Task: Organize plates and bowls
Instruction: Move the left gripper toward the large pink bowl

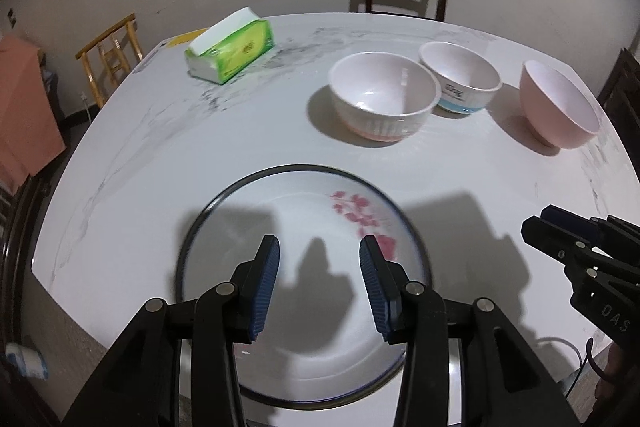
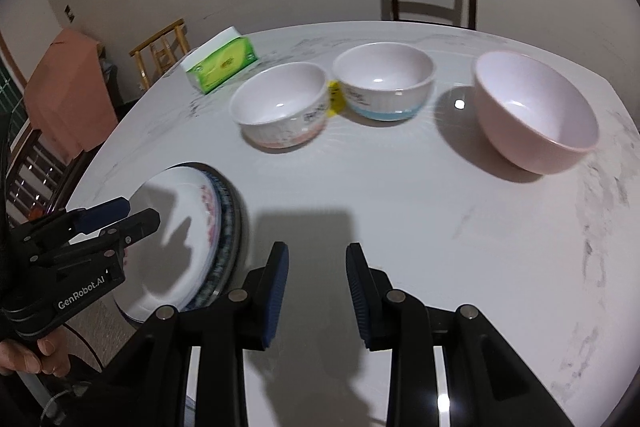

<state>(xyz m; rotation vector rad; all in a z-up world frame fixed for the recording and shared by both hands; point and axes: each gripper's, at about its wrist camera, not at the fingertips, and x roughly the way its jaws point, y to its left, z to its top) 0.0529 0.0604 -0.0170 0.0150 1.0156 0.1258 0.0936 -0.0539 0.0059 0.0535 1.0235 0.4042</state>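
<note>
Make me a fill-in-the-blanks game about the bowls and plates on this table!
The table has ___ bowls in a row.
The tissue pack is mostly ___.
The flowers on the plate are ___.
The left gripper hovers over the ___.

Missing words: three; green; pink; plate

My left claw (image 1: 319,285) hides the plate's (image 1: 280,219) near rim — its pink flowers are blurred.
</note>
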